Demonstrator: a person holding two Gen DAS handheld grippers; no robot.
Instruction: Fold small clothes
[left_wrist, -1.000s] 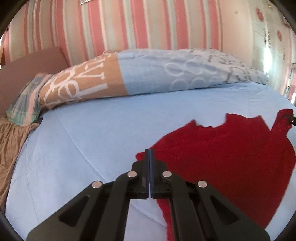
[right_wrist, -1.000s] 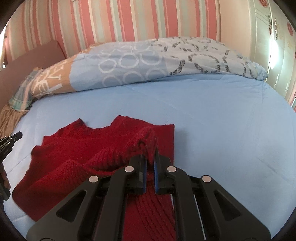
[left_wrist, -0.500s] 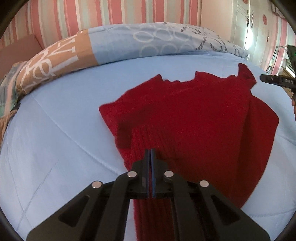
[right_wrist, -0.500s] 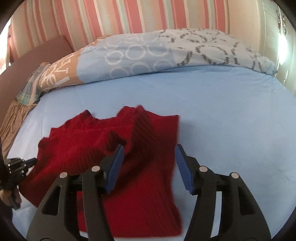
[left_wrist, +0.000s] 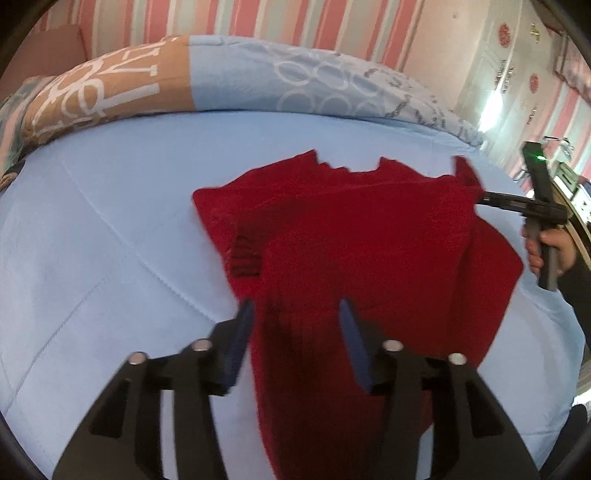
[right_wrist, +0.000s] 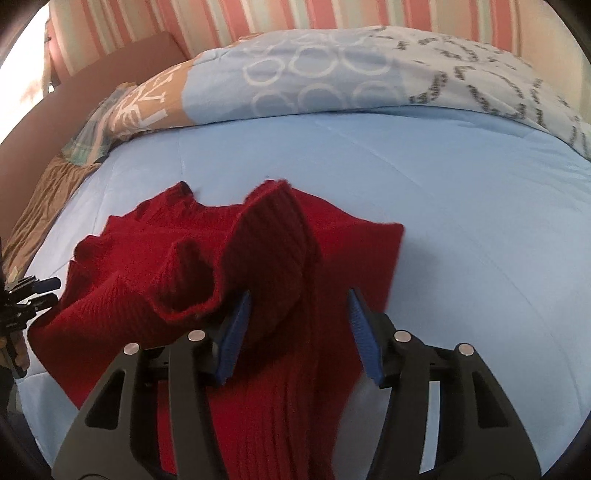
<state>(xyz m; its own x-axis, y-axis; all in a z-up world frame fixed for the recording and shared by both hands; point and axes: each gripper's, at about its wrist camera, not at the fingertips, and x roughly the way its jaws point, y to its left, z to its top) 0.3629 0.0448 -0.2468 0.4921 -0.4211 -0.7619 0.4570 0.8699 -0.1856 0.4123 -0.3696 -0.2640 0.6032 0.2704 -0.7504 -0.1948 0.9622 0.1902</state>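
Red knit sweater (left_wrist: 362, 236) between both spread tongs — left (left_wrist: 297, 317), right (right_wrist: 301, 310)

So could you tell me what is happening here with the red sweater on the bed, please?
A person with a gripper in each hand is folding a red sweater on a blue bedsheet. Both the left gripper and the right gripper are open, with sweater fabric between their fingers. The sweater lies partly folded, not yet a neat bundle.

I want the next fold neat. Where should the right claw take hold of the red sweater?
Probably the ribbed band of the sweater, standing up just ahead of the open right claw. Come straight forward, low over the bed: that raised fold fits between the pads.
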